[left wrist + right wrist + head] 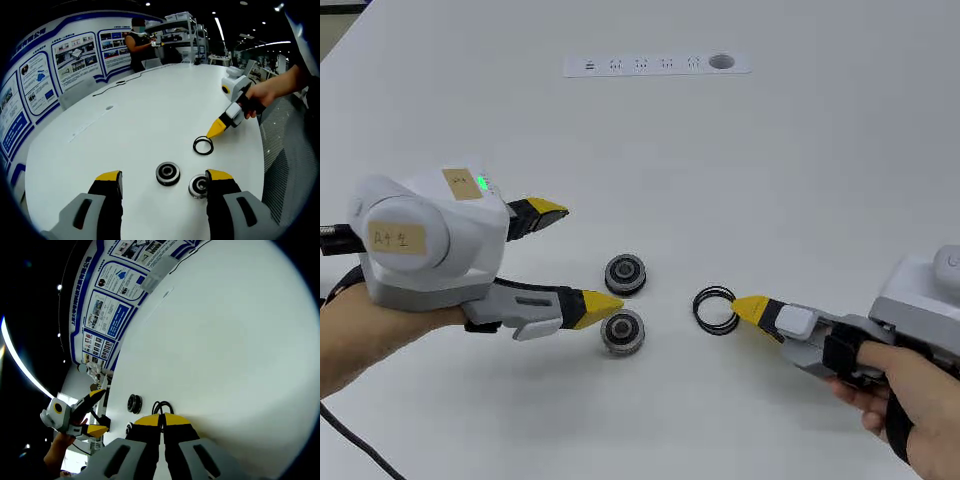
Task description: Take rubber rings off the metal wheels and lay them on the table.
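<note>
Two small metal wheels with dark outer bands stand on the white table, one (625, 273) farther off and one (622, 332) nearer. My left gripper (575, 258) is open, its yellow-tipped jaws spread just left of both wheels; the nearer jaw tip almost touches the nearer wheel. In the left gripper view the wheels (168, 173) (200, 186) lie between and just beyond the jaws. Black rubber rings (715, 310) lie overlapped on the table to the right. My right gripper (750, 308) is shut, its tip at the rings' right edge; the rings (161, 406) sit right ahead of its jaws.
A white power strip (656, 65) lies flat at the far side of the table. A black cable (350, 440) trails off the left gripper at the near left edge. A person (140, 42) stands beyond the table's far end.
</note>
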The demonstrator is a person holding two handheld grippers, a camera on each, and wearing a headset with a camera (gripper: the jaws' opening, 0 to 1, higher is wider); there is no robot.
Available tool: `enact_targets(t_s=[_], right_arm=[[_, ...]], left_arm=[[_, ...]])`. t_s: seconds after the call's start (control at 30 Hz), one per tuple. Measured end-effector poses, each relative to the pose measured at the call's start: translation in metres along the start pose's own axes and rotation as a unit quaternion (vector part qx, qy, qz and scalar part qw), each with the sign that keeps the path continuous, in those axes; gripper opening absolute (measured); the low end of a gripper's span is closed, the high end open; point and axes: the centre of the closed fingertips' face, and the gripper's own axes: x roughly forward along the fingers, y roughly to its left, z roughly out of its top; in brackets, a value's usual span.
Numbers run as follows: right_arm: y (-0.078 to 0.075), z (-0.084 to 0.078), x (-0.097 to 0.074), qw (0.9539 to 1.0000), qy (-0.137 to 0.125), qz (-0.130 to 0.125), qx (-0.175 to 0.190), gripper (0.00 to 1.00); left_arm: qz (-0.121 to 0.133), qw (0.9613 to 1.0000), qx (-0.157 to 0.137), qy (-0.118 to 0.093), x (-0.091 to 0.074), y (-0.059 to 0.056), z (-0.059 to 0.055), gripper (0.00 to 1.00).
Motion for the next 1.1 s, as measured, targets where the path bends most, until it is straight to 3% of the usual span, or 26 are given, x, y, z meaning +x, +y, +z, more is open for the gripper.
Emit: enact_targets(t_s=[0.17, 0.27, 0.37, 0.43, 0.63, 0.77, 0.93, 1.1], right_arm=[[-0.003, 0.0, -0.002, 0.9998, -0.001, -0.01, -0.018, 0.05], [-0.006, -0.001, -0.003, 0.9978, 0.007, -0.021, -0.062, 0.07], [-0.001, 0.003, -0.005, 0.9979, -0.005, -0.009, -0.065, 0.07], [0.009, 0.012, -0.006, 0.9975, -0.029, 0.01, -0.064, 0.08], [0.029, 0.024, -0.004, 0.9934, -0.051, 0.047, -0.092, 0.12], [0.039, 0.026, -0.001, 0.9917, -0.049, 0.067, -0.097, 0.19], [0.052, 0.018, 0.006, 0.986, -0.027, 0.094, -0.136, 0.27], [0.056, 0.012, 0.009, 0.9838, -0.011, 0.11, -0.141, 0.28]], left_arm=[[0.0, 1.0, -0.003, 0.003, -0.001, -0.002, -0.003, 0.7], [0.0, 1.0, -0.003, 0.005, -0.001, -0.002, -0.004, 0.69], [0.0, 1.0, -0.002, 0.005, 0.0, -0.002, -0.004, 0.69], [-0.002, 1.0, 0.0, 0.006, 0.001, -0.002, -0.004, 0.69], [0.009, 0.9997, 0.003, 0.021, 0.01, 0.01, -0.007, 0.61], [0.002, 0.9998, 0.003, 0.019, 0.018, 0.011, -0.004, 0.56], [-0.016, 0.9996, 0.006, 0.023, 0.031, 0.007, -0.004, 0.45], [-0.025, 0.9989, 0.012, 0.036, 0.042, 0.005, -0.007, 0.4]])
